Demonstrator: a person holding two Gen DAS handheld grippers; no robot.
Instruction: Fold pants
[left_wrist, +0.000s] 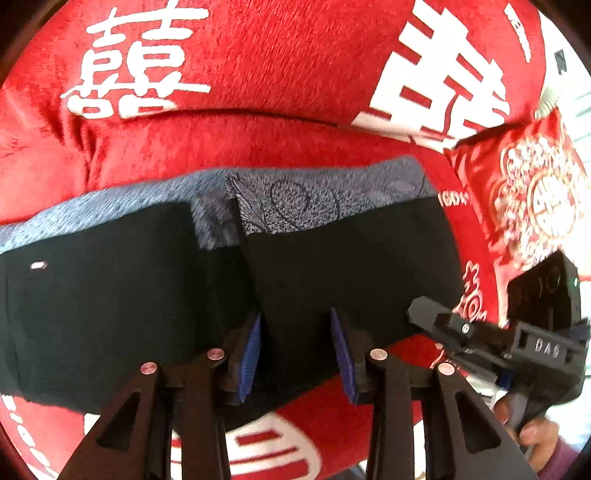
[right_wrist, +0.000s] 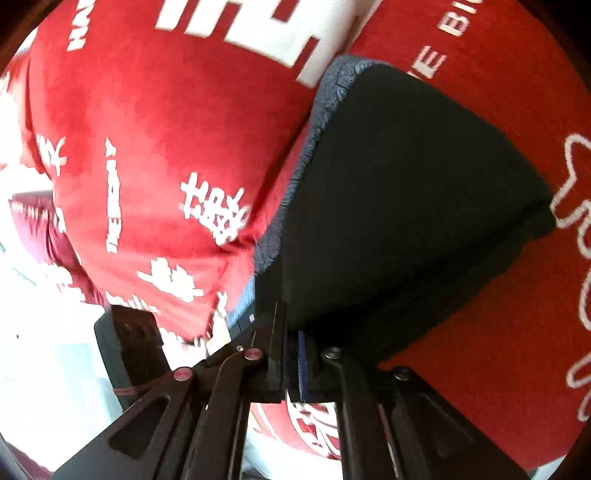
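Left gripper (left_wrist: 295, 350) nearest: jaws wide apart, straddling the near hem of the pants (left_wrist: 332, 266), gripping nothing. Right gripper (right_wrist: 291, 365) is pinched tight on the pants' right edge. Pants lie flat on the red blanket (left_wrist: 258, 55), grey lining along the far side. Fabric looks soft, light, floppy; best grabbed at hems and corners.

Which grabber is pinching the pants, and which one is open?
The right gripper is pinching the black pants; its jaws are nearly together on the edge. The left gripper is open, jaws wide apart.
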